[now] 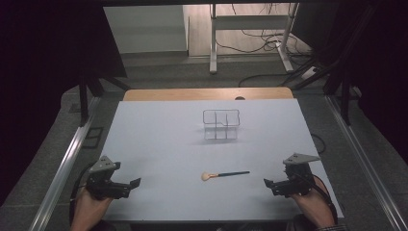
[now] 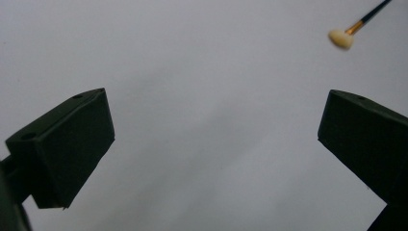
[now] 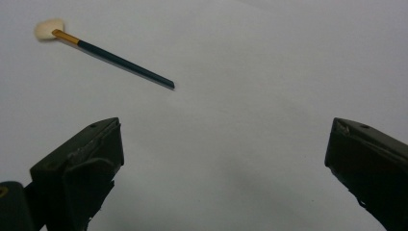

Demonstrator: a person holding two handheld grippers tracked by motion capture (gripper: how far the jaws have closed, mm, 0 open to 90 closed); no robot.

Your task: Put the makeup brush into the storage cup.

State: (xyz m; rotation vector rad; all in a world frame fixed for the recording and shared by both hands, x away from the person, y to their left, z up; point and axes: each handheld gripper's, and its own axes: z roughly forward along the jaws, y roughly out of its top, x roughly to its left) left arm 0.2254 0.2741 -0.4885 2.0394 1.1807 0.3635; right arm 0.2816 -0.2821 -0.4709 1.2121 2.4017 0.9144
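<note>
Resting grippers: both sit low at the near edge of the white table [image 1: 159, 144], one at each side, likely a ready pose before any reach.
Right gripper [image 1: 269, 184]: jaws spread wide with nothing between them, pointing inward across the table; the hand behind it lies on the surface.
Left gripper [image 1: 134, 183]: jaws likewise parted and empty, aimed inward toward the middle, mirroring the other.
Brush [image 1: 225, 174]: lies flat between the two grippers, a little ahead of both jaw lines, touching neither; its dark handle end points toward the right gripper, so that side looks better placed to pinch it.
Bristle head: pale and fan-shaped, turned toward the left gripper, up and to the right in the left gripper view.
Wire holder [image 1: 221, 124]: an empty divided rack standing well beyond the brush, farther from both grippers, probably the brush's destination.
</note>
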